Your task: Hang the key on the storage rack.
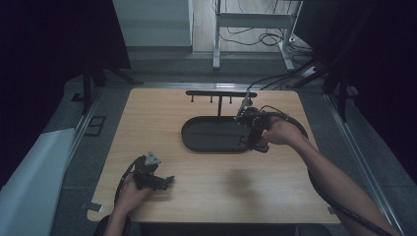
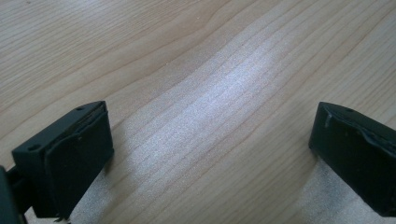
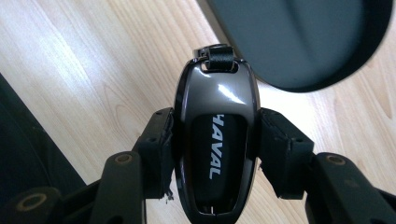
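Wooden table, dark oval tray at centre. Right gripper pinches key fob at tray's 3 o'clock, apparently not yet placed. Left gripper spread, empty, 7 o'clock.

Left gripper rests low near the person's side in the left hand, jaws spread wide, nothing between them. Right arm extended forward; right gripper jaws clamped on both sides of a key fob.
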`<state>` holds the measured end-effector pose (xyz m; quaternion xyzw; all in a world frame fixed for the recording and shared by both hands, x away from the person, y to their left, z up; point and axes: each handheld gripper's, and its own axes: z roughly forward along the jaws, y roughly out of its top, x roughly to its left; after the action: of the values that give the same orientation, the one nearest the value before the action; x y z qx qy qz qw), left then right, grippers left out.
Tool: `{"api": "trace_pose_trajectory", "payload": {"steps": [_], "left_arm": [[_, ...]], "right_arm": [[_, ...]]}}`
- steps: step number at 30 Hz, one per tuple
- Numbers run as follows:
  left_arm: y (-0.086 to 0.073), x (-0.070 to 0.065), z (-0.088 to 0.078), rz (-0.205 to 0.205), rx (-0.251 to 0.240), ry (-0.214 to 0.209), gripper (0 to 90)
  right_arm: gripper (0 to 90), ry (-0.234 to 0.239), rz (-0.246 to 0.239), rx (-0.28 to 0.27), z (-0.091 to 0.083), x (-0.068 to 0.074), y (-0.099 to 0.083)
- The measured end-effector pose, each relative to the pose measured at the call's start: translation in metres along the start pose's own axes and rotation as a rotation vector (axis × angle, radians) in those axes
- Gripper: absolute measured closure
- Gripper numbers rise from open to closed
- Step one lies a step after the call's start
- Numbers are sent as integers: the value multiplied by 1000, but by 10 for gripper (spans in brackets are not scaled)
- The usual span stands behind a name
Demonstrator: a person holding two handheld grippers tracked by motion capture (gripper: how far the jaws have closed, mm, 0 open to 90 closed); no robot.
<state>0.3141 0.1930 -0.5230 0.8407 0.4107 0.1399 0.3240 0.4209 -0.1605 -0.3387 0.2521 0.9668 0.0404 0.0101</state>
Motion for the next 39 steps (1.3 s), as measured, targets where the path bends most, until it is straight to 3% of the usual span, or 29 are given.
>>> {"api": "trace_pose_trajectory", "payload": {"steps": [17,27,39], "left_arm": [[0,0,0,4,3,0,0],[0,0,0,2,1,2,0],[0,0,0,2,1,2,0]], "right_arm": [[484,-54,131,-13,-33,-32,0],[484,-49,205,-25,-49,-49,4],[485,-76,272,-41,-64,-66,13]]}}
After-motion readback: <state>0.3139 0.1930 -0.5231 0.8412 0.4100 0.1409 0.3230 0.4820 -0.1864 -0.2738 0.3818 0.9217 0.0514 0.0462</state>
